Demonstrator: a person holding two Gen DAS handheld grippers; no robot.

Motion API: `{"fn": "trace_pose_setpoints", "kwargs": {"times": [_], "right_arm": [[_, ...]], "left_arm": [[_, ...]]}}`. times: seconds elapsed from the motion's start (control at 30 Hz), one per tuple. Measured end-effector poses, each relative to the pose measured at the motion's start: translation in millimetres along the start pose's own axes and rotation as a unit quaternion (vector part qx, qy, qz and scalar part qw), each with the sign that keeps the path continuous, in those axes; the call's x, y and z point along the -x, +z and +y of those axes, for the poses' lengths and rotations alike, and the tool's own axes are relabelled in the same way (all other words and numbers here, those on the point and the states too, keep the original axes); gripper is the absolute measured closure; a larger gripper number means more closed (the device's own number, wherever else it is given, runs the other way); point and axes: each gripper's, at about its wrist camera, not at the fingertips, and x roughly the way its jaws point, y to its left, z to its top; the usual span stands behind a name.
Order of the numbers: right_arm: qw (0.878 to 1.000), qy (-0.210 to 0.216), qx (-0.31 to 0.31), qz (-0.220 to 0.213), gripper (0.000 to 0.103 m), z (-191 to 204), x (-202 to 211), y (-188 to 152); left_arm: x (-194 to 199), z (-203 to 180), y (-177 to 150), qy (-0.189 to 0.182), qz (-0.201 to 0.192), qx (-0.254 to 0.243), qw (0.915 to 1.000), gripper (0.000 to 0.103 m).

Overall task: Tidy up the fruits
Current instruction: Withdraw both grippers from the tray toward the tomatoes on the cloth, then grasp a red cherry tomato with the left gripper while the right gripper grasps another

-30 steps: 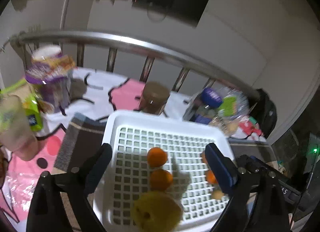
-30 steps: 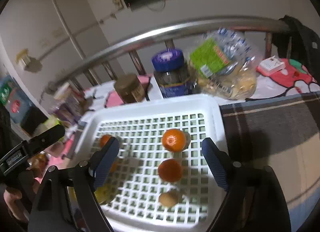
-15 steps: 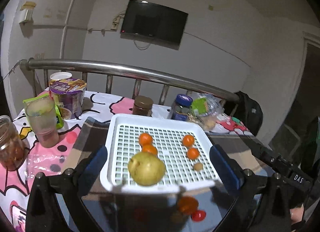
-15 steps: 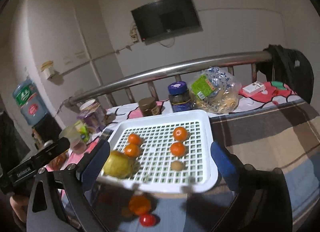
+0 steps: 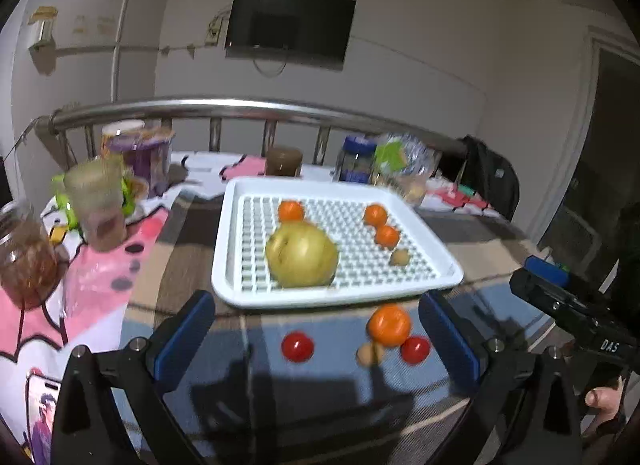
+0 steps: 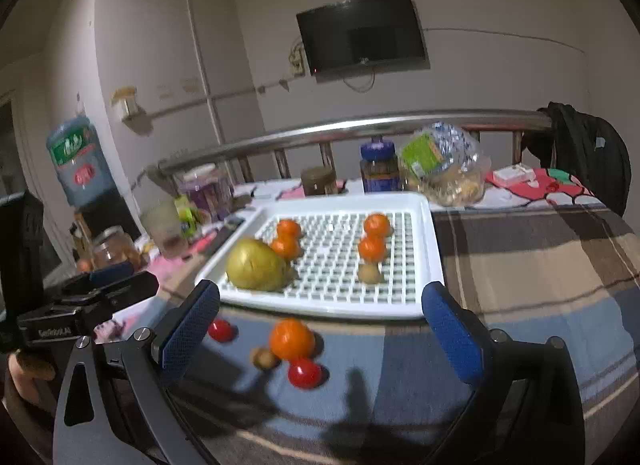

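Your left gripper (image 5: pixel 316 329) has its jaws spread wide, holding nothing, above the plaid blanket (image 5: pixel 480 241). Ahead, the white tray (image 5: pixel 228 261) carries a pear (image 5: pixel 301 255) and small oranges; another orange (image 5: pixel 389 324) and two tomatoes lie off its near edge.

Your right gripper (image 6: pixel 320 325) likewise has jaws spread and empty, facing the same tray (image 6: pixel 424 265) and loose orange (image 6: pixel 291 339).

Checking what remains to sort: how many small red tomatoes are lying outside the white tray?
2, both on the plaid cloth before the white slotted plastic tray: one small red tomato left, another beside the loose orange.
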Motion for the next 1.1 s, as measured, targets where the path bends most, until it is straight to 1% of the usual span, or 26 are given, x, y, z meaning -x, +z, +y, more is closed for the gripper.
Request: {"fn": "trace_pose_setpoints", "kwargs": {"times": [0.17, 0.27, 0.37, 0.5, 0.6, 0.67, 0.73, 0.87, 0.93, 0.97, 1.03, 1.1], "right_arm": [[0.999, -0.007, 0.018, 0.036, 0.001, 4.5, -12.9, -21.5], [0.998, -0.011, 0.021, 0.059, 0.002, 6.7, -21.7, -34.8], [0.996, -0.011, 0.022, 0.084, 0.006, 7.5, -32.3, -45.1], [0.993, -0.006, 0.031, 0.116, 0.017, 11.8, -46.1, -54.3], [0.99, -0.004, 0.039, 0.136, 0.021, 16.2, -55.7, -60.0], [0.988, -0.002, 0.042, 0.15, 0.028, 18.2, -63.3, -62.8], [0.986, 0.0, 0.044, 0.162, 0.039, 20.2, -68.7, -64.2], [0.983, 0.0, 0.04, 0.177, 0.046, 19.1, -76.5, -68.1], [0.983, 0.001, 0.033, 0.182, 0.052, 16.8, -78.8, -69.1], [0.983, 0.001, 0.029, 0.183, 0.053, 15.7, -79.9, -68.9], [0.983, 0.003, 0.022, 0.185, 0.057, 13.9, -81.6, -67.7], [0.983, 0.005, 0.021, 0.184, 0.061, 13.6, -82.6, -66.5]], "left_arm": [[-18.4, 3.0, -18.2, 0.006, 0.032, -0.001, 0.9995, 0.001], [-29.5, 4.4, -25.8, 0.009, 0.05, -0.004, 0.9987, 0.004], [-39.3, 4.6, -31.1, 0.012, 0.065, -0.006, 0.9978, 0.008], [-48.3, 6.1, -34.7, 0.015, 0.077, -0.005, 0.9969, 0.014], [-56.9, 8.6, -37.3, 0.015, 0.091, -0.001, 0.9957, 0.021], [-62.7, 11.4, -38.7, 0.014, 0.102, 0.003, 0.9947, 0.025], [-67.2, 14.6, -40.2, 0.015, 0.11, 0.01, 0.9938, 0.031], [-72.5, 18.7, -41.7, 0.017, 0.117, 0.018, 0.9928, 0.038], [-74.0, 20.5, -42.0, 0.018, 0.119, 0.022, 0.9925, 0.045], [-74.8, 21.2, -42.1, 0.018, 0.119, 0.023, 0.9924, 0.046], [-76.6, 22.4, -42.1, 0.017, 0.121, 0.027, 0.9921, 0.053], [-78.9, 23.7, -41.6, 0.01, 0.124, 0.032, 0.9917, 0.056]]}}
